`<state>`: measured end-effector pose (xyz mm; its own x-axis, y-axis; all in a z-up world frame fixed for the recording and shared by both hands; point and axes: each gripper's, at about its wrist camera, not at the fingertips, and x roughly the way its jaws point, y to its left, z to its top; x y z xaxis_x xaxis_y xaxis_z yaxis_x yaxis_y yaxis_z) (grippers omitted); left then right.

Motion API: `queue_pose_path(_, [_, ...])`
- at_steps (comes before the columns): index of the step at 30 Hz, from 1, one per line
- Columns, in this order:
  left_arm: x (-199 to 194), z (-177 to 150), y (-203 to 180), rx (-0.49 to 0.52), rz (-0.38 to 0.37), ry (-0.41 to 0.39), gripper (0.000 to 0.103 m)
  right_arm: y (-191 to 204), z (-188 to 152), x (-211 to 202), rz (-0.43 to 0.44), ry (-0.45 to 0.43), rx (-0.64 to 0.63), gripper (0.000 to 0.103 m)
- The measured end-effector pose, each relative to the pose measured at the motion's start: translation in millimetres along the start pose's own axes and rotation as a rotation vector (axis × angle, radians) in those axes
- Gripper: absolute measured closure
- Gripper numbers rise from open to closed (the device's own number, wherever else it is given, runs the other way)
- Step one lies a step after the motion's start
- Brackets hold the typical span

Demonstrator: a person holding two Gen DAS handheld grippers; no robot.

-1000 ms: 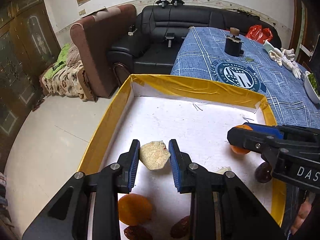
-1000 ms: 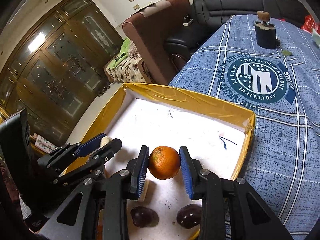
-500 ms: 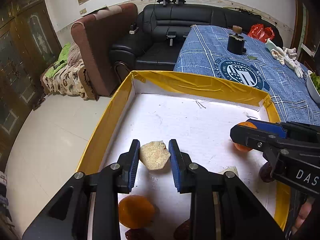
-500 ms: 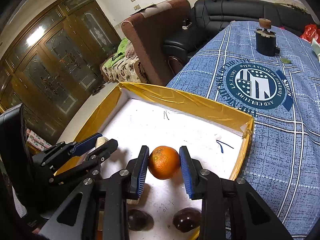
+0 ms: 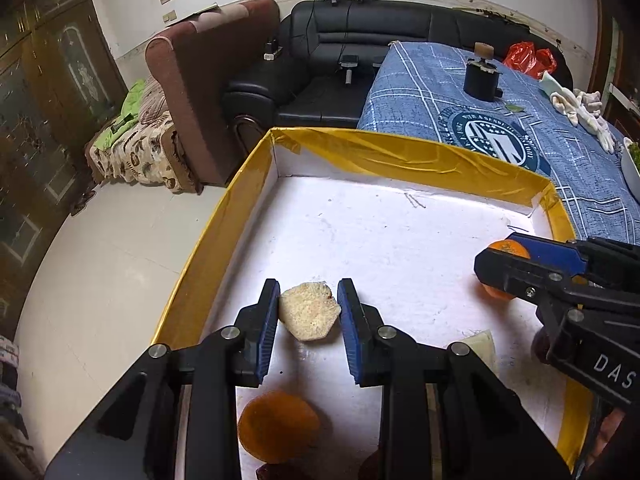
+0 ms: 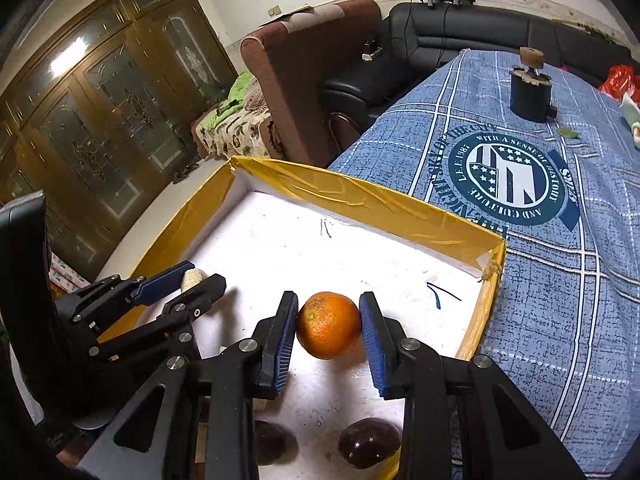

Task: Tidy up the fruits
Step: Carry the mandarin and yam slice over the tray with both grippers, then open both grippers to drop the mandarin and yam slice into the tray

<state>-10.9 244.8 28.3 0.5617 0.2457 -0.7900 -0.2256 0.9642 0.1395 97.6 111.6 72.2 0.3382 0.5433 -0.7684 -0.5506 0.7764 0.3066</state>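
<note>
A white tray with a yellow rim [image 5: 400, 156] [image 6: 360, 196] lies on the blue tablecloth. My left gripper [image 5: 308, 285] [image 6: 202, 276] is shut on a pale, rough slice of fruit [image 5: 308, 314] low over the tray's left side. Over the tray's right side, my right gripper [image 6: 329, 296] [image 5: 498, 254] is shut on an orange [image 6: 328, 324] [image 5: 505, 247], both blue pads against its sides. Another orange fruit [image 5: 278, 426] lies near the tray's front. Two dark round fruits [image 6: 368, 442] [image 6: 272, 442] lie below the right gripper.
A pale wedge [image 5: 482, 344] lies on the tray floor near the right gripper. On the blue cloth [image 6: 560, 280] stand a black jar [image 5: 482, 76] and, at the far right, a white bowl [image 5: 632, 168]. Armchair, black sofa and floor lie beyond the table's left edge.
Both grips are the same as before. The right wrist view has tilted a little and shows more of the tray's far wall; the left gripper has hardly moved.
</note>
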Motion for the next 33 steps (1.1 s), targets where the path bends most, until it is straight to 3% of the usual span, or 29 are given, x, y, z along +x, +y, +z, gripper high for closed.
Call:
queue_pose_path(5, [2.2,-1.2,0.0,-0.002,0.027,0.011,0.075,0.1,0.0,-0.1,-0.009,0.003,-0.005,0.069])
queue_pose_path(7, [1.4,-1.3,0.3,0.0,0.039,0.012,0.072,-0.1,0.1,-0.6,-0.003,0.004,-0.003,0.069])
queue_pose_path(9, [-3.3,-2.0,-0.4,0.004,0.052,-0.001,0.061,-1.1,0.0,-2.1,0.01,0.002,0.006,0.069])
queue_pose_path(14, [-28.6,-3.4,2.1,-0.013,0.071,-0.073,0.051,-4.0,-1.5,-11.0,0.038,-0.024,0.025,0.065])
queue_pose_path(17, [-45.1,-6.0,4.1,-0.023,0.085,-0.116,0.038,-2.6,-3.2,-23.2,0.045,-0.059,0.021,0.065])
queue_pose_path(22, [-75.9,-15.2,7.3,-0.037,0.091,-0.176,0.036,3.2,-4.2,-50.7,0.045,-0.123,0.004,0.064])
queue_pose_path(26, [-104.0,-22.7,6.5,-0.044,0.105,-0.237,0.025,11.0,-7.2,-73.7,0.046,-0.172,-0.01,0.06])
queue_pose_path(33, [-153.6,-39.3,4.6,-0.042,0.144,-0.345,0.02,31.8,-22.5,-110.4,0.053,-0.223,-0.058,0.059])
